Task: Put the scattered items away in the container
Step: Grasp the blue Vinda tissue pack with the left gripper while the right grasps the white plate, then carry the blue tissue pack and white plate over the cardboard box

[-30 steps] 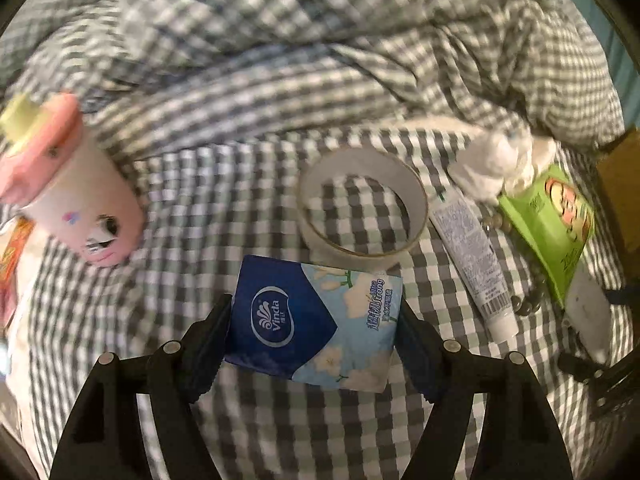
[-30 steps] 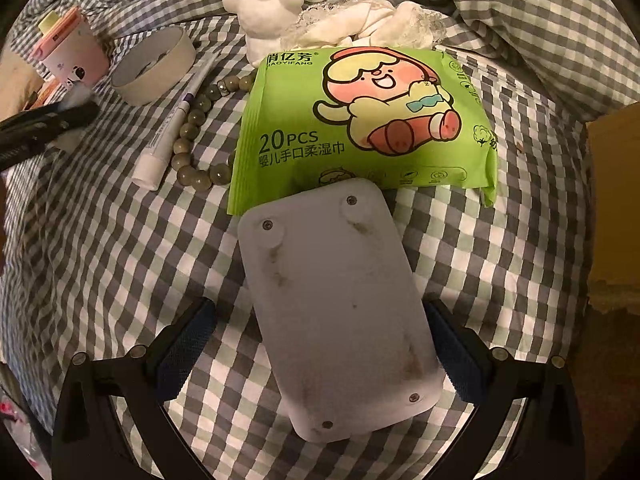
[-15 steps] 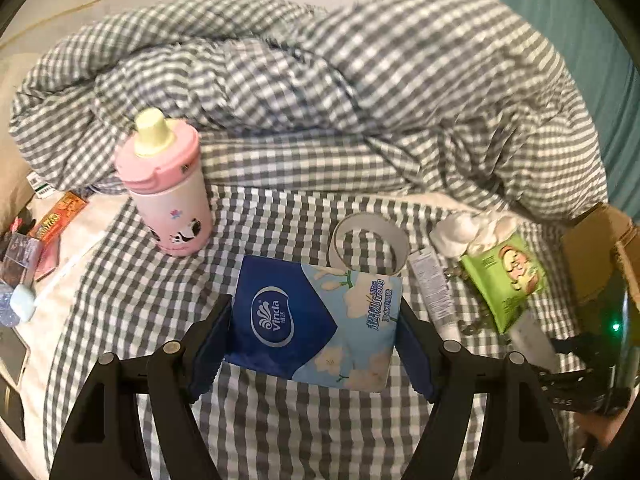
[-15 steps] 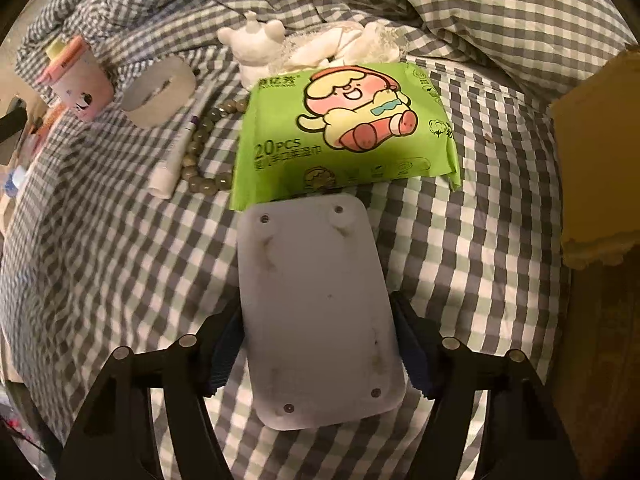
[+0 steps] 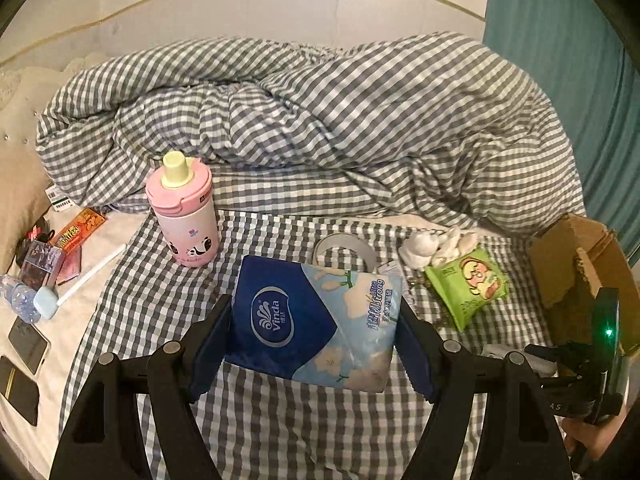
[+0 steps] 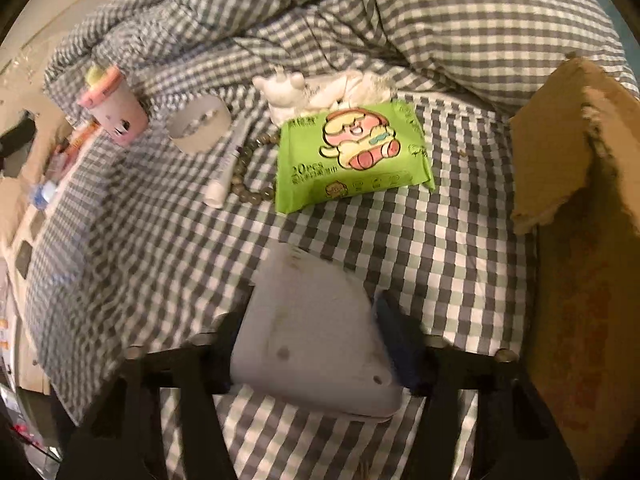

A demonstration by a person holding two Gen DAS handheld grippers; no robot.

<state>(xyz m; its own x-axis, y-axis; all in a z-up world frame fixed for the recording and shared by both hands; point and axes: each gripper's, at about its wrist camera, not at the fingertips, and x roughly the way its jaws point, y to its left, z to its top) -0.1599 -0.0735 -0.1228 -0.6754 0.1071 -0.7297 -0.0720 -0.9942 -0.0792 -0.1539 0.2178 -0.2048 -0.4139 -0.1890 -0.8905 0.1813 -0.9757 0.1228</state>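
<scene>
My left gripper (image 5: 314, 340) is shut on a blue Vinda tissue pack (image 5: 312, 320) and holds it above the checked bed sheet. My right gripper (image 6: 316, 344) is shut on a white flat plastic device (image 6: 316, 344), lifted and tilted. The open cardboard box (image 6: 572, 184) stands at the right; it also shows in the left wrist view (image 5: 580, 272). A green wet-wipes pack (image 6: 352, 152), a white tube (image 6: 226, 168), a bead bracelet (image 6: 250, 188), a tape roll (image 6: 198, 128), a white figurine (image 6: 280, 92) and a pink bottle (image 5: 184, 208) are on the bed.
A bunched checked duvet (image 5: 320, 120) fills the back of the bed. At the left edge lie phones (image 5: 28, 344), a toothbrush (image 5: 76, 280), snack packets (image 5: 76, 232) and a small water bottle (image 5: 16, 296). A teal curtain (image 5: 560, 60) hangs at the right.
Both grippers have risen from the bed with their loads. The right gripper closed on the white device and lifted it, moving back toward the box side.
</scene>
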